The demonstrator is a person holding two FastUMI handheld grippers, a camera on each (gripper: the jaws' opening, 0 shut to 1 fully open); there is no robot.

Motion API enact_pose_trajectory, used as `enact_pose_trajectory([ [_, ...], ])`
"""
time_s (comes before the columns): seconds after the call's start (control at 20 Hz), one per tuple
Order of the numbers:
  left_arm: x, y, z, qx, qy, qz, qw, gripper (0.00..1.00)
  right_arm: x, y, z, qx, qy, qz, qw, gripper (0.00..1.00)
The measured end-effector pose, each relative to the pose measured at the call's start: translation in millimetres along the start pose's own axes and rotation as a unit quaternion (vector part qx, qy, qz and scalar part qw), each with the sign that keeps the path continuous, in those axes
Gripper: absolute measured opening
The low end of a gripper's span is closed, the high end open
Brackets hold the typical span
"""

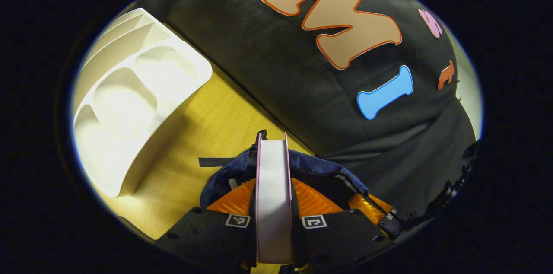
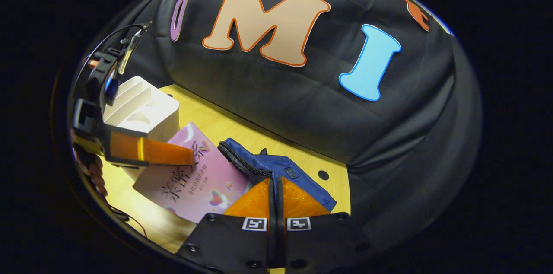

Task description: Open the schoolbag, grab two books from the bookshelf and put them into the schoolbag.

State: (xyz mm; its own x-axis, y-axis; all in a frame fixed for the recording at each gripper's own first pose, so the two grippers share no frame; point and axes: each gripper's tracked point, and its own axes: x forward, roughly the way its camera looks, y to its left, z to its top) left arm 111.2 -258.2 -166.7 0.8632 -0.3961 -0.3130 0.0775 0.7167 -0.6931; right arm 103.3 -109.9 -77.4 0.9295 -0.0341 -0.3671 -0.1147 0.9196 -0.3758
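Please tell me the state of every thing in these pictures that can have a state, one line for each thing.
Left gripper: shut on the book, jaws pressing both covers.
Book: pink, held edge-up over the schoolbag, tilted in the right gripper view.
Schoolbag: blue, lying on the table, zipper open.
Bookshelf: white, slots bare, standing on the table.
Right gripper: jaws closed on the schoolbag's edge.
Table: wooden, carrying bookshelf and schoolbag.

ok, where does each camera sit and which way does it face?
Left gripper view: on the left gripper, facing the bag and shelf; own fingers clamp a book.
Right gripper view: on the right gripper, facing the bag; own fingers shut on its rim; other hand at left.
Shared: bag, shelf, book, table.
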Motion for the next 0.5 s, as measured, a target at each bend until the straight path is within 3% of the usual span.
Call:
enact_pose_trajectory([
  [0.5, 34.0, 13.2, -19.5, -0.012, -0.094, 0.014, 0.995, 0.31, -0.4, 32.3, -7.3, -0.017, -0.004, 0.043, 0.999, 0.03],
])
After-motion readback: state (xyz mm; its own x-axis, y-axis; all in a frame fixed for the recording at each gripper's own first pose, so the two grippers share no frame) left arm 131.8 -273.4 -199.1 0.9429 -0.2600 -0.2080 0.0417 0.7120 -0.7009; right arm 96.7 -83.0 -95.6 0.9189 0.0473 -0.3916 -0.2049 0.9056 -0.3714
